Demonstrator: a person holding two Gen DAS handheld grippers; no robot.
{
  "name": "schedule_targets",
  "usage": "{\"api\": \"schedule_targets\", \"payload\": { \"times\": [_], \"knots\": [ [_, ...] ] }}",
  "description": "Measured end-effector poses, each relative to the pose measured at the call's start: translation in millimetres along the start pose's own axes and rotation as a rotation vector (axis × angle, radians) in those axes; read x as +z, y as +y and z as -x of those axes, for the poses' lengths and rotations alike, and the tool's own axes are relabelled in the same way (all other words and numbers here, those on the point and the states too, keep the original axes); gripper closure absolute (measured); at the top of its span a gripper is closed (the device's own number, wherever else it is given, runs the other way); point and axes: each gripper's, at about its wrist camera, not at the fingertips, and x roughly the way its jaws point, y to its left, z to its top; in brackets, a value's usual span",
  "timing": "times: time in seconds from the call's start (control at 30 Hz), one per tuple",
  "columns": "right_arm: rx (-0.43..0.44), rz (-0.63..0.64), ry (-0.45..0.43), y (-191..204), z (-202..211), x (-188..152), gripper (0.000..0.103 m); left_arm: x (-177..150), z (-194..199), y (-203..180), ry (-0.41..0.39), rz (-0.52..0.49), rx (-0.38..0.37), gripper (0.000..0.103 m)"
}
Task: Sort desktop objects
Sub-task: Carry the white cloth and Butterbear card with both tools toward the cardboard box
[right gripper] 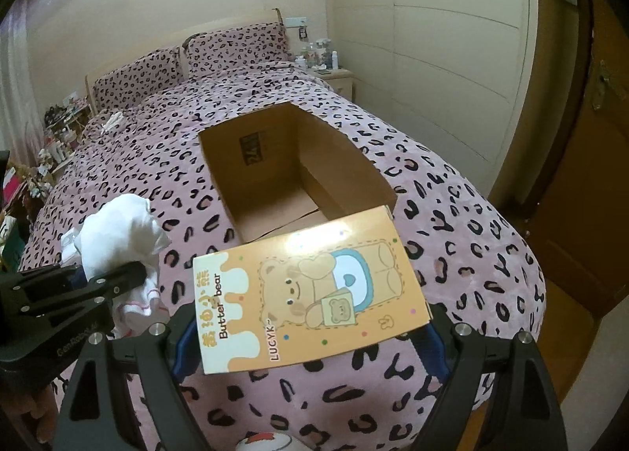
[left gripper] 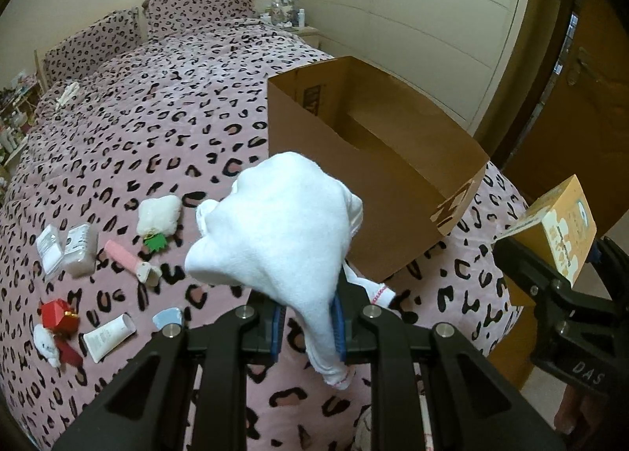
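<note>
Two grippers carry loads toward the cardboard box [right gripper: 298, 172], which stands open-topped on the bed [left gripper: 165, 136] near its right edge and foot end. The left gripper [left gripper: 306, 329] has its jaws closed on a white cloth [left gripper: 275, 223], pinched low so that most of the fabric billows above the jaws and a tail hangs beneath. The right gripper [right gripper: 310, 337] has its jaws spread wide and clamped across an orange bear-print box [right gripper: 314, 286], held flat just short of the cardboard box's near wall.

Likely hazards: the loose cloth could drape over the box rim or catch on it and hang outside; the flat orange box, gripped only at its near end, could tilt or strike the near wall if lowered too early; both grippers converging on one opening could collide.

Surface: a soft pink leopard-print bedspread, yielding, so the cardboard box may tip if pushed. Remaining items lie near the bed's left edge: a white tube [left gripper: 108, 337], a red box [left gripper: 59, 315], a pink stick [left gripper: 129, 262], white packets [left gripper: 68, 250].

Room: cream walls, a nightstand [right gripper: 334, 77] with bottles, a wooden door [right gripper: 589, 175].
</note>
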Motion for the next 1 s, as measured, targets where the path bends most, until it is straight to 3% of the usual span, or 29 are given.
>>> {"api": "schedule_targets", "payload": {
  "times": [0.6,1.0],
  "knots": [
    [0.047,-0.008,-0.003,-13,-24,31,0.015,46,-29,-4,0.021,-0.053,-0.079,0.083],
    [0.059,-0.01,-0.046,-20,-39,69,0.015,110,-34,-12,-0.008,-0.075,-0.148,0.083]
  ]
}}
